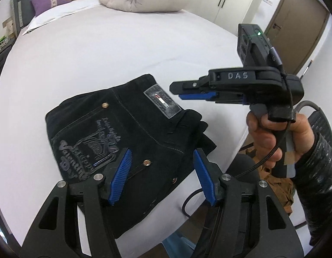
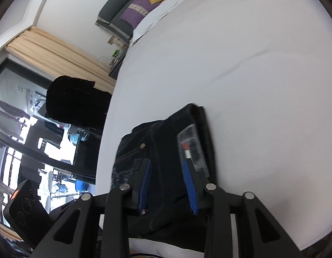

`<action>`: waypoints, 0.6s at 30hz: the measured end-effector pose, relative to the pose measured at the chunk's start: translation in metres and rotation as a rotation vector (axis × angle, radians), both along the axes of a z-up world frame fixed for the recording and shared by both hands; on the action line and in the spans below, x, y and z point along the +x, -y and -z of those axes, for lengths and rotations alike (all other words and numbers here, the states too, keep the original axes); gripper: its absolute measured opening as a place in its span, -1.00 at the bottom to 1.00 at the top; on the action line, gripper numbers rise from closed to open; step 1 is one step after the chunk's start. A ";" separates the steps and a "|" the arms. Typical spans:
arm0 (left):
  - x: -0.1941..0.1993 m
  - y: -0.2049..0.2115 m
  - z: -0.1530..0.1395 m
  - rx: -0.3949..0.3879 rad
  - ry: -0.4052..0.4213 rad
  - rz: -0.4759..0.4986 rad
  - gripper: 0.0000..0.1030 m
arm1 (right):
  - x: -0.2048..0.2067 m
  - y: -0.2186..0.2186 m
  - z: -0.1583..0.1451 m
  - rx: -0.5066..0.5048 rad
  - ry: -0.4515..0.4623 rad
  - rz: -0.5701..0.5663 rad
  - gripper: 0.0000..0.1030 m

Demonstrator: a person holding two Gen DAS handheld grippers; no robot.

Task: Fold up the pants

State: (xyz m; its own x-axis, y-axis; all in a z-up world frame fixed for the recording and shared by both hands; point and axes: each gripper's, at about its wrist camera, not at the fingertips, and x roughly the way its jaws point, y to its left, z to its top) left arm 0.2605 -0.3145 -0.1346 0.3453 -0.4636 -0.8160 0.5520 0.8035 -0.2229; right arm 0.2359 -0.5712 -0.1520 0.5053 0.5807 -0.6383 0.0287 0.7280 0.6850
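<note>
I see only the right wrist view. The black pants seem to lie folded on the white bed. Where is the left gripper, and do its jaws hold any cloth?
Observer: No. The left gripper hangs above the pants with its jaws apart and no cloth pinched between them.
Operator: How does my right gripper look from the side?
Observer: The right gripper is in the air near the leather patch, jaws parted and empty.
Operator: Is the fold tidy?
Observer: Mostly. At the waistband end, the lower layers stick out past the top one.
</note>
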 end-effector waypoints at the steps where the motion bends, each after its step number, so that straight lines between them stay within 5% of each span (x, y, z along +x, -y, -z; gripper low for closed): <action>1: 0.000 -0.004 -0.003 -0.001 0.000 -0.009 0.21 | 0.002 -0.005 0.004 0.004 -0.006 -0.009 -0.33; 6: 0.005 -0.030 -0.006 0.006 -0.023 -0.083 0.22 | 0.001 -0.023 0.032 -0.016 -0.074 -0.055 -0.33; 10: 0.013 -0.051 -0.001 -0.016 -0.046 -0.136 0.22 | -0.018 -0.019 0.047 -0.005 -0.077 -0.046 -0.51; 14: 0.023 -0.067 0.014 0.031 -0.074 -0.193 0.22 | -0.034 -0.009 0.059 0.002 -0.089 -0.005 -1.00; 18: 0.027 -0.076 0.021 0.038 -0.087 -0.213 0.22 | -0.045 0.001 0.067 0.072 -0.059 0.024 -1.00</action>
